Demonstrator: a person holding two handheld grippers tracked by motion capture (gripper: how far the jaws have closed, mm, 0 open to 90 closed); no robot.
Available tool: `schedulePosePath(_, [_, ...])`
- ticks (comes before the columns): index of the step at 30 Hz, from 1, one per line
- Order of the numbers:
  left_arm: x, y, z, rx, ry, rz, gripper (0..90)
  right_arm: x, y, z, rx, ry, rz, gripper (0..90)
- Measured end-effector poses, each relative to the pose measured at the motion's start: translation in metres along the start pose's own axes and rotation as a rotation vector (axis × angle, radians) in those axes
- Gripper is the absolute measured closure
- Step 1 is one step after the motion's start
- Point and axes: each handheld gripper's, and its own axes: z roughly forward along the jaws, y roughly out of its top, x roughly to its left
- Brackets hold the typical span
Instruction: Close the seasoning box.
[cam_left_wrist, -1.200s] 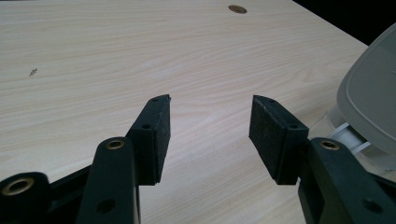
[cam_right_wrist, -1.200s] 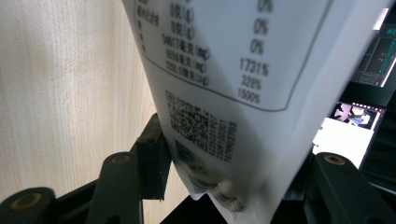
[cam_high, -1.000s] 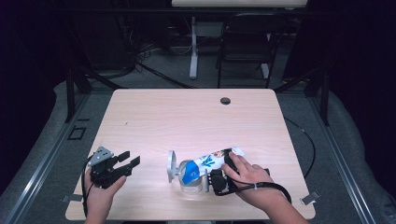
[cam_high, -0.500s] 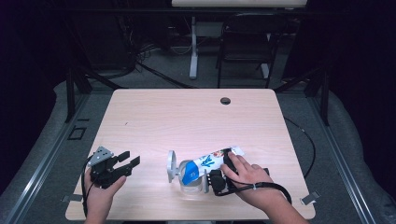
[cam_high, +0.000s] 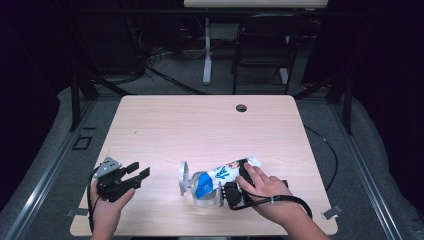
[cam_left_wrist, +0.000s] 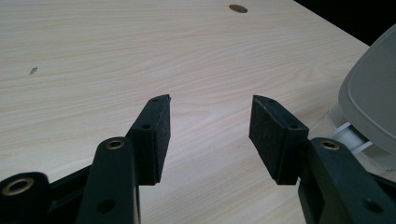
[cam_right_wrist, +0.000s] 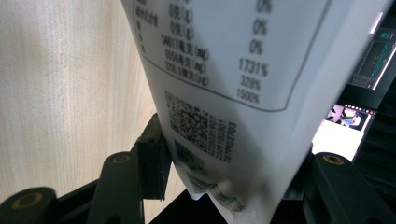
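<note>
So the right claw (cam_high: 235, 192) was clamped on the white pouch (cam_high: 225, 172), tipped over a clear container (cam_high: 202, 192) at the bench's (cam_high: 200, 125) near edge. Left claw (cam_high: 137, 175) sat open, holding nothing.

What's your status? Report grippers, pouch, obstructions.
Left gripper open, idle over bare table. Right gripper shut on white pouch, pouch tipped into clear container. Container lid open; nothing blocking.
</note>
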Motion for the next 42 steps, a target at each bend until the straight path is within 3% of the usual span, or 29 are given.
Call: schedulePosePath(42, [0.0007, 0.0005, -0.0009, -0.003, 0.000, 0.002, 48.9, -0.0018, 0.0052, 0.0014, 0.020, -0.019, -0.024, 48.4])
